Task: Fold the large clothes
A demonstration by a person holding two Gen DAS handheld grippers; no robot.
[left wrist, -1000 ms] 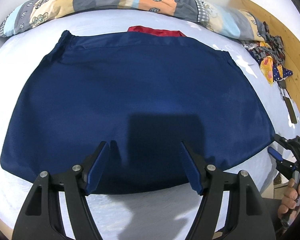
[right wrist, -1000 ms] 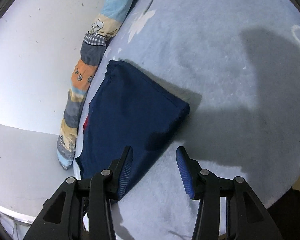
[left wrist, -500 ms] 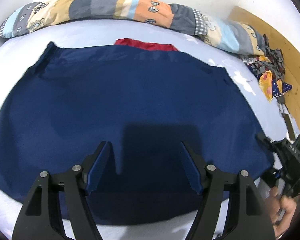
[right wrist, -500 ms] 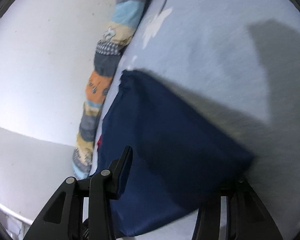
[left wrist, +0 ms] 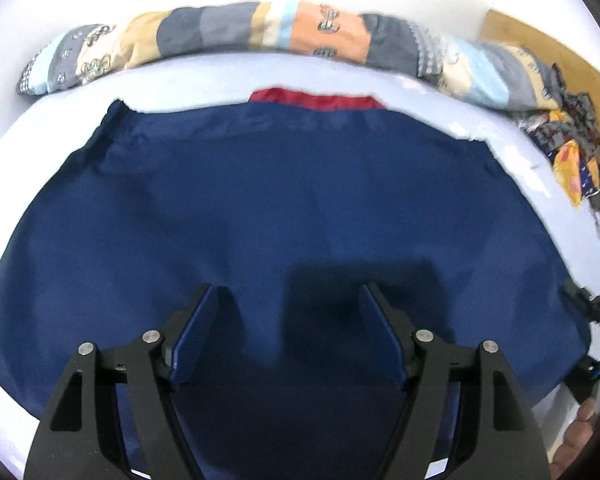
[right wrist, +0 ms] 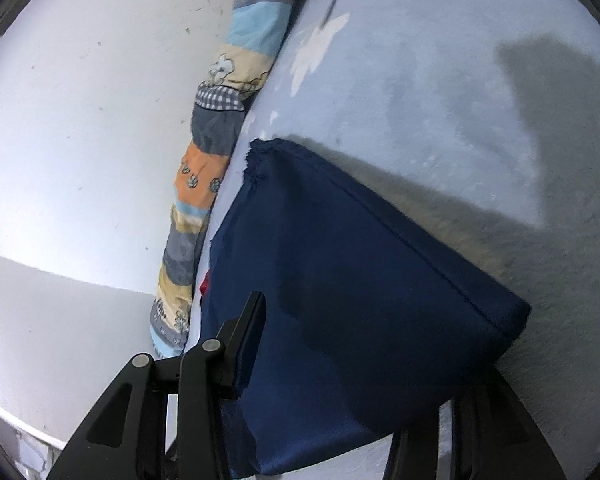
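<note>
A large navy garment [left wrist: 300,208] lies spread flat on the pale blue bed sheet [left wrist: 188,80], with a red lining [left wrist: 316,100] showing at its far edge. My left gripper [left wrist: 287,292] hovers over the garment's near part; its jaws are opening and grip nothing. In the right wrist view the garment's near corner [right wrist: 380,288] lies between the jaws of my right gripper [right wrist: 364,340], which are closing. The cloth hides the right finger, and the pads do not visibly press on it. In the left wrist view the right gripper [left wrist: 592,320] sits at the garment's right corner.
A long patchwork bolster [left wrist: 300,32] runs along the white wall at the far side of the bed. A heap of patterned clothes [left wrist: 568,140] lies at the far right beside a wooden board [left wrist: 540,48]. A hand [left wrist: 580,432] shows at the lower right.
Both grippers have moved in closer over the garment. The right gripper has slid onto the garment's corner, which now covers its right finger.
</note>
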